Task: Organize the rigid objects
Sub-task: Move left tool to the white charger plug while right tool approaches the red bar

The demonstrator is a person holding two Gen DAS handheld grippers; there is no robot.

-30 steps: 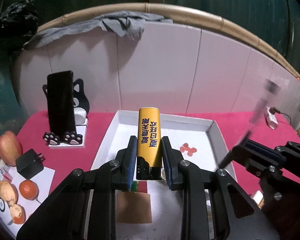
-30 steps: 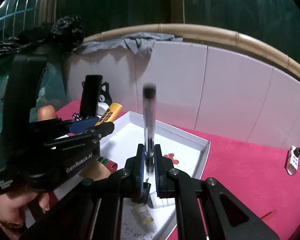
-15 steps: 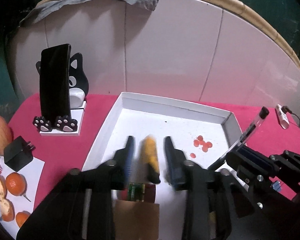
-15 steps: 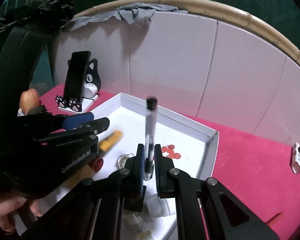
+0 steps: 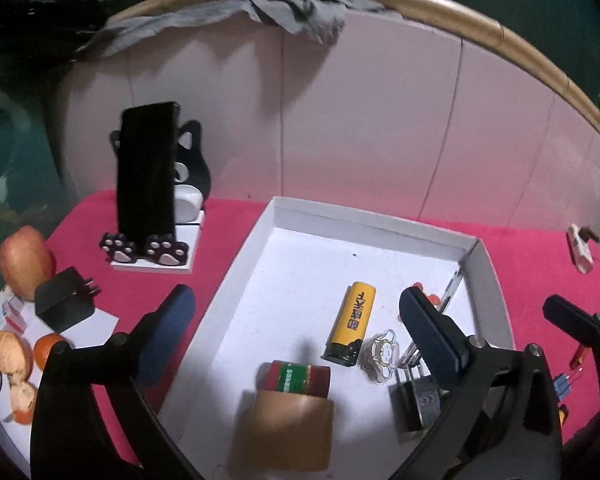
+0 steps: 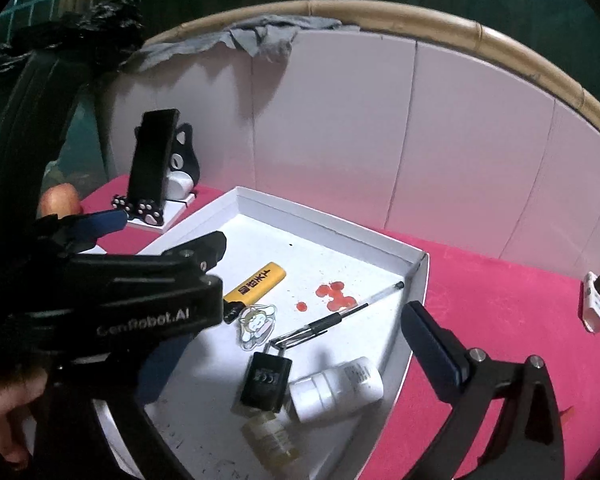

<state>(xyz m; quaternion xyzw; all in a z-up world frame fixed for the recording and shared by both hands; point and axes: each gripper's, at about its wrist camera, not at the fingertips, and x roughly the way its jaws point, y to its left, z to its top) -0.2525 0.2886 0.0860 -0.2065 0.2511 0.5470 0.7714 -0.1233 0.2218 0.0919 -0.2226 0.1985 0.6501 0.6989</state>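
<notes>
Left gripper (image 5: 296,308) jaws spread, empty, above shallow white cardboard tray (image 5: 364,220). Right gripper (image 6: 320,312) likewise. Yellow plastic lighter (image 5: 350,326), clear ballpoint pen (image 6: 340,314) lie flat inside, apparently sorted.

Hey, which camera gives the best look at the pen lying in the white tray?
The right wrist view. There the pen shows nearly its whole length, lying flat by the right wall of the white tray. In the left wrist view a finger of the left gripper hides most of it; only the tip end shows.
</notes>
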